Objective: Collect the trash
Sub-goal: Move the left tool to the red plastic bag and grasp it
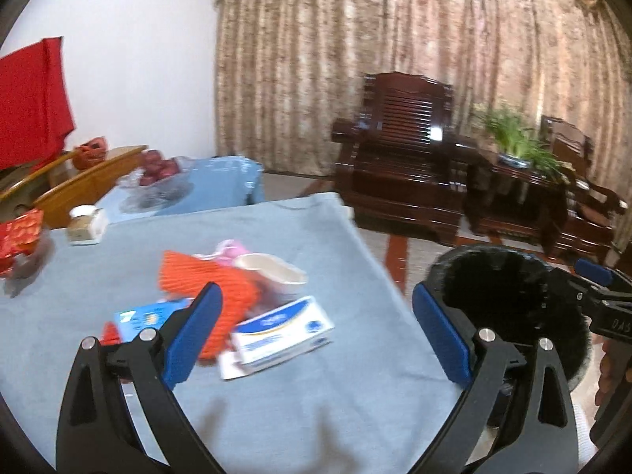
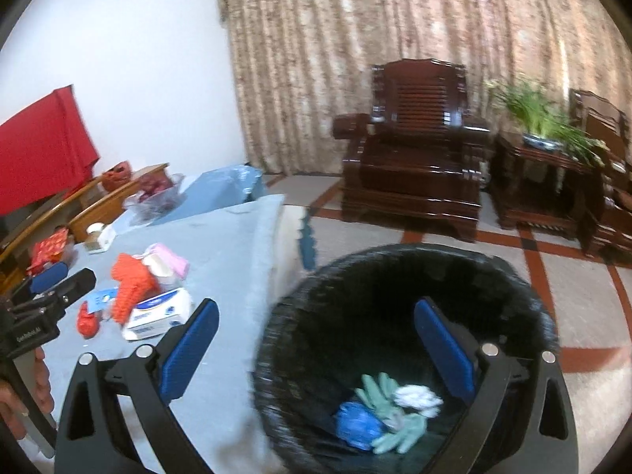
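Note:
My left gripper (image 1: 316, 331) is open over the blue-covered table (image 1: 308, 403), holding nothing. Just ahead of it lies a pile: a white-and-blue tissue pack (image 1: 282, 330), an orange foam net (image 1: 205, 280), a white paper cup (image 1: 272, 270) on its side, a pink scrap (image 1: 231, 247) and a blue wrapper (image 1: 148, 314). My right gripper (image 2: 316, 349) is open above the black-lined trash bin (image 2: 395, 288), nothing between its fingers. In the bin lie a green glove (image 2: 385, 407), a blue crumpled piece (image 2: 357, 424) and a white wad (image 2: 418, 397). The bin (image 1: 509, 300) stands right of the table.
At the table's far left are a small jar (image 1: 83, 223), a red packet (image 1: 19, 237) and a glass bowl of red fruit (image 1: 158, 179). A dark wooden armchair (image 2: 414, 166) and a side table with a plant (image 2: 541, 158) stand behind on the tiled floor. A hand (image 2: 37, 379) holds the left gripper.

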Demonstrator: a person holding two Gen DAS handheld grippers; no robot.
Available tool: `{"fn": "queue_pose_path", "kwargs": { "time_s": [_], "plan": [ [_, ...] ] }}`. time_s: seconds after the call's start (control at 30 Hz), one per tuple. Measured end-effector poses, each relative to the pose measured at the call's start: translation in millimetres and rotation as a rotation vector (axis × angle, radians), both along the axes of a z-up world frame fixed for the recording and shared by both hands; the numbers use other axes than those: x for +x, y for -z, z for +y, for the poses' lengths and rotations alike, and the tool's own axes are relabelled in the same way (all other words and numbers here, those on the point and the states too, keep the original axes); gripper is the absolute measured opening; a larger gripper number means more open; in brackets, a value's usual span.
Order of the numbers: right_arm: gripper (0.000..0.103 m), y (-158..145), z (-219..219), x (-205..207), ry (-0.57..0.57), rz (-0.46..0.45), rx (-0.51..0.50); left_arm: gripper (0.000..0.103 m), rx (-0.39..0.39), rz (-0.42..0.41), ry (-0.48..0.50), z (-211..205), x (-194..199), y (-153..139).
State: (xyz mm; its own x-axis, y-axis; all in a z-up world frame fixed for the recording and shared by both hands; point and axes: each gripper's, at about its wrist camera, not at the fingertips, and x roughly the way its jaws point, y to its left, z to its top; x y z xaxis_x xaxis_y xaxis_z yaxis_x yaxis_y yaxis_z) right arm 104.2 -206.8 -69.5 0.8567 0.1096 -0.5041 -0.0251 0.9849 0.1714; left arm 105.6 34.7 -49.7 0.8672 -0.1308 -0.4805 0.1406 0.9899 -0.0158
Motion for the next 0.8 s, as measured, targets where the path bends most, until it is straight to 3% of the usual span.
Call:
{"fn": "queue_pose_path", "kwargs": {
  "time_s": [0.4,0.8],
  "plan": [
    [0.097,12,95,34,-0.146,0.002,-0.019,0.094,0.043,0.002,-0.193,89,-10,12],
    [0.097,52,161,68,-0.193,0.079,-0.043,0.094,0.059,0.084,-0.319,156,5,55]
  ]
}}
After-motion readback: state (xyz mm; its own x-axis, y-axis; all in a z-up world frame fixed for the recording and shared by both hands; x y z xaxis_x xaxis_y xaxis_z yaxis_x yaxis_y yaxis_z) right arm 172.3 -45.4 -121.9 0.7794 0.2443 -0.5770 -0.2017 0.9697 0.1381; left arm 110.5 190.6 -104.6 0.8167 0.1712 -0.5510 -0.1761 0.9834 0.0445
